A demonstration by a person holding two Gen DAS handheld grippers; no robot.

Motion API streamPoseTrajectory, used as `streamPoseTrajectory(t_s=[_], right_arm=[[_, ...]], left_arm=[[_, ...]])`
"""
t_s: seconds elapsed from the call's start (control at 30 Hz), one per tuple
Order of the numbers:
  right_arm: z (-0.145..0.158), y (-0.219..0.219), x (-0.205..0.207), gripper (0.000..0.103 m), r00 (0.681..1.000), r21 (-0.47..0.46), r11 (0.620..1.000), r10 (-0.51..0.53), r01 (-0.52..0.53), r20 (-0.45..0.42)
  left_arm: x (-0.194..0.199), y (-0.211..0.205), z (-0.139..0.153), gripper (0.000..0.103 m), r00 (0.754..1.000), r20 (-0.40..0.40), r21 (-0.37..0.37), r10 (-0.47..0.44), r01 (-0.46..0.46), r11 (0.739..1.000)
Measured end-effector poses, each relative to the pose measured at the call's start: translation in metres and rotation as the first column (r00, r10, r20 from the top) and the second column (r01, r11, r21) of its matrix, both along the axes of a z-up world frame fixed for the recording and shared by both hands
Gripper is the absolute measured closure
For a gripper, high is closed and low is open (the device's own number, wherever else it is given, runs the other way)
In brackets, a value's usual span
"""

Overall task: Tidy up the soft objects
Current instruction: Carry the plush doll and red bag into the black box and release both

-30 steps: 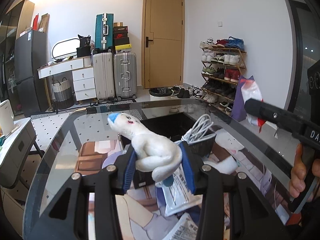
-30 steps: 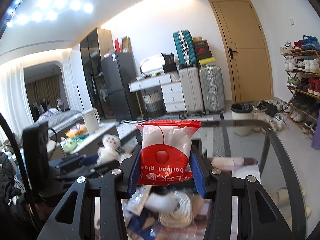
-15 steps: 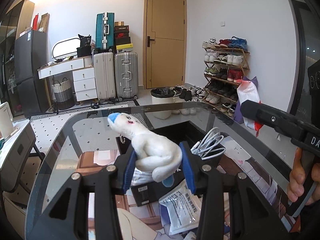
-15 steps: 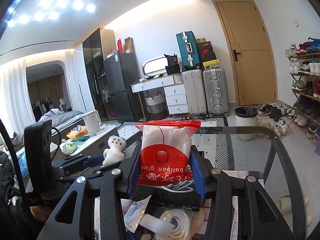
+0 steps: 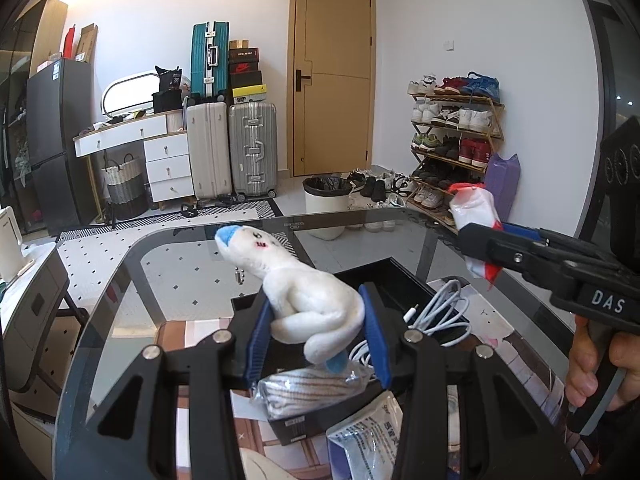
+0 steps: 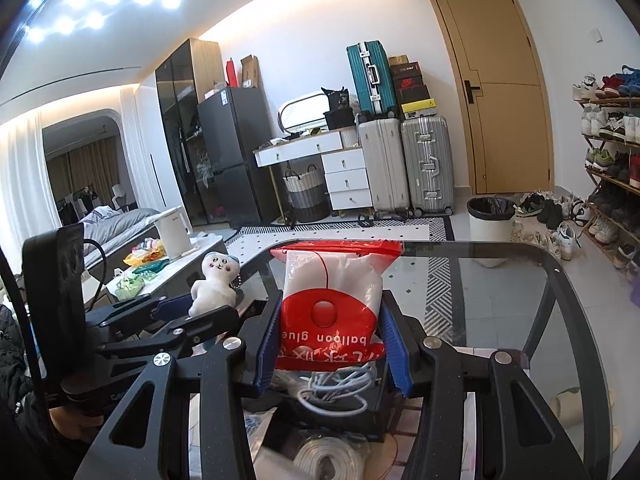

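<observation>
My left gripper [image 5: 316, 340] is shut on a white plush toy [image 5: 304, 296] with a blue-tipped head, held above a black box [image 5: 396, 280] on the glass table [image 5: 168, 268]. The toy also shows in the right wrist view [image 6: 214, 284]. My right gripper [image 6: 332, 344] is shut on a red and white balloon glue packet [image 6: 332, 304]; the packet also shows at the right of the left wrist view [image 5: 476, 216]. A white cable coil [image 5: 444, 312] and a wrapped roll [image 5: 308, 390] lie in the box below.
A clear plastic packet [image 5: 368, 444] lies on the table near the front. Beyond the table are a bin [image 5: 326, 208], suitcases [image 5: 232, 148], a shoe rack [image 5: 456, 136] and a side table with a kettle [image 6: 174, 232].
Both grippers have moved forward over the black box with their objects still held. The box and the cable coil now lie closer under the fingers.
</observation>
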State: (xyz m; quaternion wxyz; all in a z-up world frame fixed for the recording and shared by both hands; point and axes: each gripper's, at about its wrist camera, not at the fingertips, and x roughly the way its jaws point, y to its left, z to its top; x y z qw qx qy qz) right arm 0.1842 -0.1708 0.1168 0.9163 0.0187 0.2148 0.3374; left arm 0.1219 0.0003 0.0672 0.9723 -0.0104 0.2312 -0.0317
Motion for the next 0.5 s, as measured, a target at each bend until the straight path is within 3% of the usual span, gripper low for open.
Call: streamPoseTrajectory(t_s=[0.5], right_arm=[[-0.026,0.033,0.045,0.057,0.994,-0.107,0.993,0.043,-0.054,-0.096]], left_arm=[[0.029,-0.003,-0.017,0.061,0.997,-0.077,0.006,-0.033,0.033,0.999]])
